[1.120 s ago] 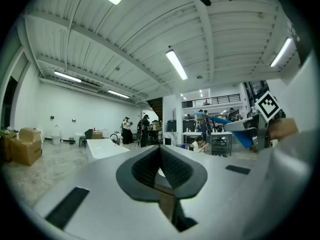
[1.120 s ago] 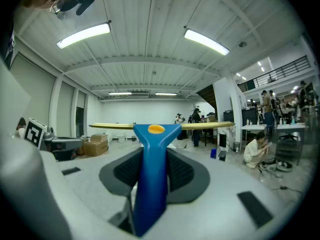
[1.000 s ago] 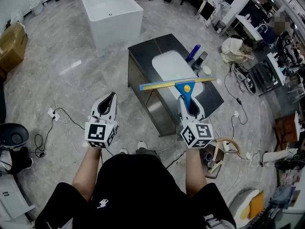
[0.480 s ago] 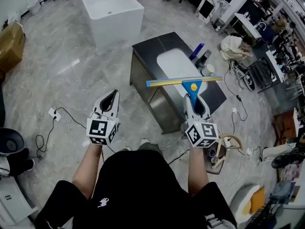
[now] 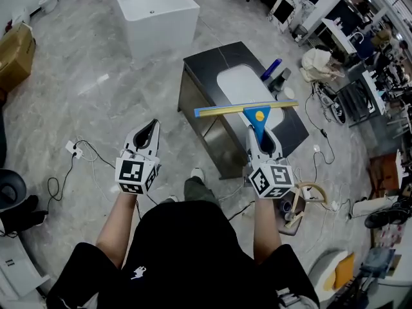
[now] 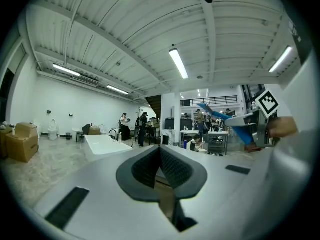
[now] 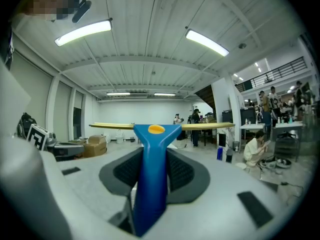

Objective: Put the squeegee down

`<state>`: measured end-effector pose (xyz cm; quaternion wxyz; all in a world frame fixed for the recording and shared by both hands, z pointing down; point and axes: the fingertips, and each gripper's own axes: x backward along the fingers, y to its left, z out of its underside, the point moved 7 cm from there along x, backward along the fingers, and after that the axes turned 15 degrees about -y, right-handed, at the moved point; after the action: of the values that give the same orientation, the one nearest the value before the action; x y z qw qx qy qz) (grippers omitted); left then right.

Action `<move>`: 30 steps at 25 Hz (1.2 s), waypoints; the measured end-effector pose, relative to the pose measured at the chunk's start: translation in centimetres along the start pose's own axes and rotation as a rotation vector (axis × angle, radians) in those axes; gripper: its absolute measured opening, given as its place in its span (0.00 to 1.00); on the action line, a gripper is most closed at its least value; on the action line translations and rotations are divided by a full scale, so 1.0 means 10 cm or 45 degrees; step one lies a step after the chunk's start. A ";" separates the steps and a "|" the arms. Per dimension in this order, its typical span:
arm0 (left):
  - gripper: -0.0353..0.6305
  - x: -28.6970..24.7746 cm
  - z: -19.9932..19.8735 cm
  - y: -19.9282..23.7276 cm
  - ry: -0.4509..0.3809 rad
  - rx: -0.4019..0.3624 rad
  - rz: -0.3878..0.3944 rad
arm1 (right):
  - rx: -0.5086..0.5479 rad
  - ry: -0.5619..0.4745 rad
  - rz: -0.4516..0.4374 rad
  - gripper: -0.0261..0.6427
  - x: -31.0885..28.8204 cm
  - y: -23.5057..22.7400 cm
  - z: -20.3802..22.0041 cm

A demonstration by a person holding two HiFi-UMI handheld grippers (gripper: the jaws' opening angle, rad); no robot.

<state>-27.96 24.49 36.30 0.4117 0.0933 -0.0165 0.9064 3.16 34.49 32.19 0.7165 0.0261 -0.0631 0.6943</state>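
Dark counter (image 5: 212, 62) ahead. Lower squeegee (image 5: 256, 116) flat (right gripper (image 5: 261, 140) gripping its handle); leave left gripper (image 5: 150, 131) pinched shut, empty.

Left gripper (image 5: 152, 127) closed empty; right gripper (image 5: 259, 134) clamps the squeegee (image 5: 255, 115), both level.

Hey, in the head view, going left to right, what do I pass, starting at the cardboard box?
Cardboard box, white power strip on the floor, left gripper, right gripper holding the squeegee.
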 end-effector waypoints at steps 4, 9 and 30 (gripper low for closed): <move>0.06 -0.13 0.03 0.04 0.006 -0.006 -0.007 | -0.017 0.011 -0.005 0.24 -0.14 -0.07 0.07; 0.06 -0.39 0.10 0.04 0.013 -0.016 0.000 | -0.029 0.018 0.001 0.24 -0.34 -0.26 0.14; 0.06 -1.99 0.38 -0.14 0.046 -0.067 -0.039 | -0.086 0.057 -0.082 0.24 -1.49 -1.50 0.42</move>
<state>-13.49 10.25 36.28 0.4282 0.0665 -0.0313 0.9007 17.51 18.64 35.22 0.7401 -0.0116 -0.0695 0.6688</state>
